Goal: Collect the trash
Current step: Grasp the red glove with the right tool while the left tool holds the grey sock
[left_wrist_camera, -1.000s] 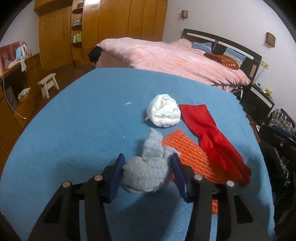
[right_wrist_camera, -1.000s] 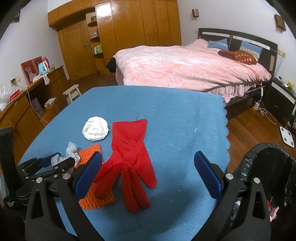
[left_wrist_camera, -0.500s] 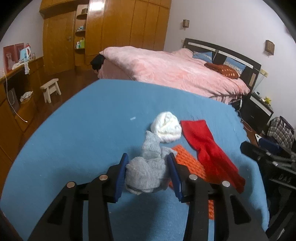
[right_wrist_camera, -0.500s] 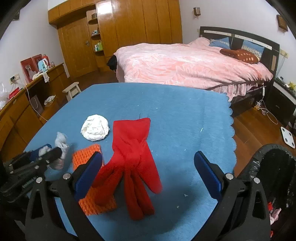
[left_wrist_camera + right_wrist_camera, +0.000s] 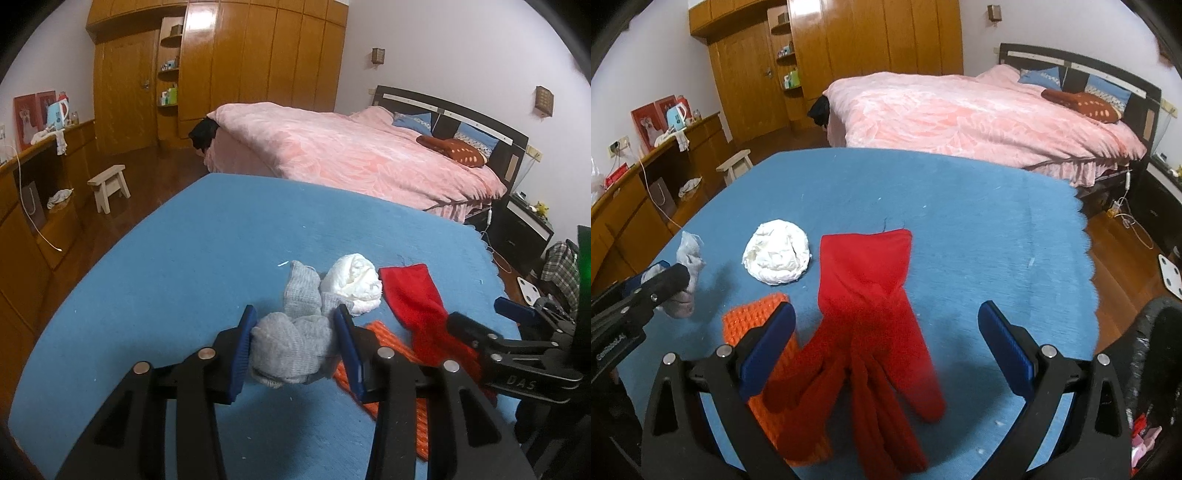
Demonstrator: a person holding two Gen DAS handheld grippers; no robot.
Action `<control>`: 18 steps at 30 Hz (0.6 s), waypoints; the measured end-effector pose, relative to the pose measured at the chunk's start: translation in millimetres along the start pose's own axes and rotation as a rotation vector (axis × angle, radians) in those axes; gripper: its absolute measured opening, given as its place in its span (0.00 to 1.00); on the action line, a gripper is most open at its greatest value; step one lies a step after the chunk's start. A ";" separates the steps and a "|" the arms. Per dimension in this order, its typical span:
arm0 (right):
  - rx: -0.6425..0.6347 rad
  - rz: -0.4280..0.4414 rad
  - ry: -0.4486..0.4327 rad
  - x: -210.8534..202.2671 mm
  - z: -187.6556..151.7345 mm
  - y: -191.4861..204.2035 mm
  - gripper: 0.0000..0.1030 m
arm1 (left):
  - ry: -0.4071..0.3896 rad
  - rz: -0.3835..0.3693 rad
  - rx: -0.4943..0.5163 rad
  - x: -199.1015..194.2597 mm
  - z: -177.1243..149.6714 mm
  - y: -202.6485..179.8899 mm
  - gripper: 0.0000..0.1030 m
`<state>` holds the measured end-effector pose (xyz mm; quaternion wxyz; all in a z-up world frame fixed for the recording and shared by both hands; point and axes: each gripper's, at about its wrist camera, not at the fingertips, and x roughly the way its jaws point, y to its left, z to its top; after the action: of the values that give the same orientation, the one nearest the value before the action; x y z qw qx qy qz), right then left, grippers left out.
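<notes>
A wide stretch of bare blue cloth is seen beyond the clutter, running to the far edge of the table (image 5: 192, 236); its scalloped right edge (image 5: 1087, 254) gives onto wooden floor. All the items are gathered toward the near side. The grey sock (image 5: 295, 332) is clamped between the blue pads of the left gripper (image 5: 295, 345) and appears to be lifted just clear of the cloth, one end standing up in front of the white crumpled wad (image 5: 352, 282). The right gripper (image 5: 886, 343) is held wide open above the red glove (image 5: 871, 314), with nothing pressed between its pads.

The orange textured mat (image 5: 757, 314) is largely covered by the glove and by the near finger of the right gripper; its full outline cannot be made out. The black-lined bin (image 5: 1156, 354) is cut off at the lower right corner, with only its rim and a few pink scraps visible. Whether the sock's lowest fold touches the cloth cannot be told.

The table is covered in blue towelling. Behind it a bed with a pink cover (image 5: 351, 147), a wooden wardrobe wall (image 5: 240, 70) and a small stool (image 5: 109, 182) are seen.
</notes>
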<state>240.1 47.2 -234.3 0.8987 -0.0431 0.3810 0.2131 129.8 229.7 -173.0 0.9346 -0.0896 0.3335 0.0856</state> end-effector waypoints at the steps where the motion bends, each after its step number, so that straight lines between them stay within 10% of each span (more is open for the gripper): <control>1: 0.000 0.003 0.007 2.7 0.7 1.7 0.94 | 0.000 0.002 -0.002 0.8 0.3 1.3 0.42; 14: -0.032 0.028 0.076 25.6 0.0 20.6 0.75 | 0.009 0.012 -0.015 7.2 -0.5 10.0 0.42; 18: -0.015 0.053 0.120 30.9 -2.0 15.7 0.49 | 0.010 0.011 -0.015 7.3 -0.5 10.7 0.42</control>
<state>251.3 71.7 -256.2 0.8678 -0.0524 0.4337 0.2368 132.7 240.6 -179.2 0.9317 -0.0953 0.3380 0.0926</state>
